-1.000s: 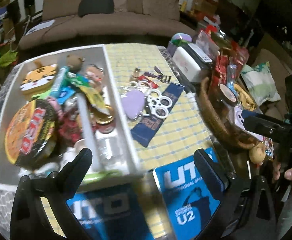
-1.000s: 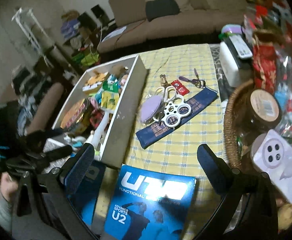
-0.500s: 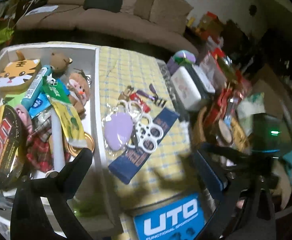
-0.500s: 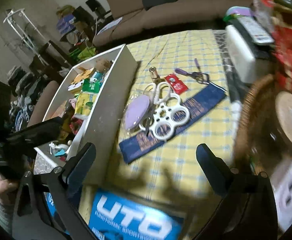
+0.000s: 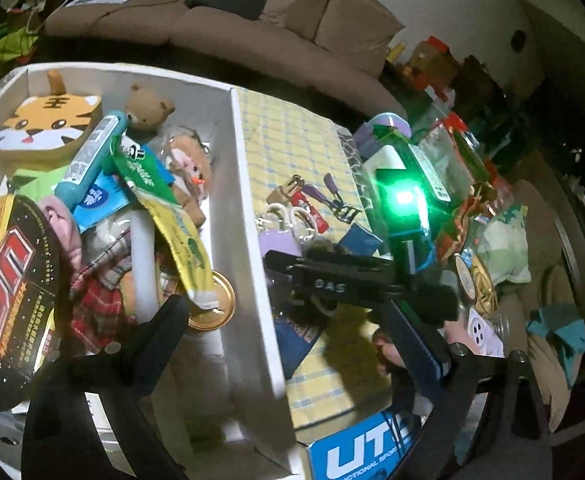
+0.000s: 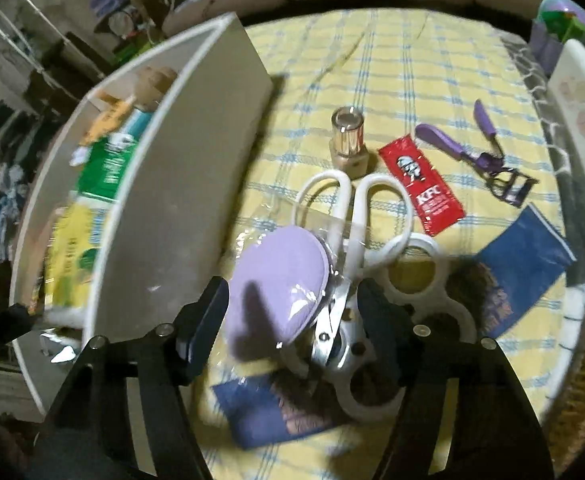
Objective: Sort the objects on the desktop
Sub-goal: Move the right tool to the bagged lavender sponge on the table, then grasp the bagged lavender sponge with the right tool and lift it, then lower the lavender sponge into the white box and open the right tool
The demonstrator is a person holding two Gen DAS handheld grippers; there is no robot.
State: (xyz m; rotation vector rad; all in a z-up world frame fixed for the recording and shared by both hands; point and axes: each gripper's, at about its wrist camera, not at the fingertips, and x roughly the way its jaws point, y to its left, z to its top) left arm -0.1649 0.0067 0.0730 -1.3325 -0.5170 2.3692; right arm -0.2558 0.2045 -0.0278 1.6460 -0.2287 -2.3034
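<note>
Right hand-held gripper (image 6: 292, 312) closing around purple pad (image 6: 278, 284) (scissors (image 6: 352, 216) alongside).

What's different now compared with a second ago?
The right gripper came down over the purple pad and white scissors, its jaws closing around them. The left gripper drifted over the white box, open. Table items lie as before.

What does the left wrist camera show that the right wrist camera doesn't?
Only the left wrist view shows the tiger plush, the noodle bowl and the gold lid deep in the white box, plus the sofa.

Only the right wrist view shows the right gripper with jaws closing around the purple heart packet and scissors, not clearly pressing yet.

Both show the white box, the KFC sachet, the purple eyelash curler and the yellow checked cloth.
</note>
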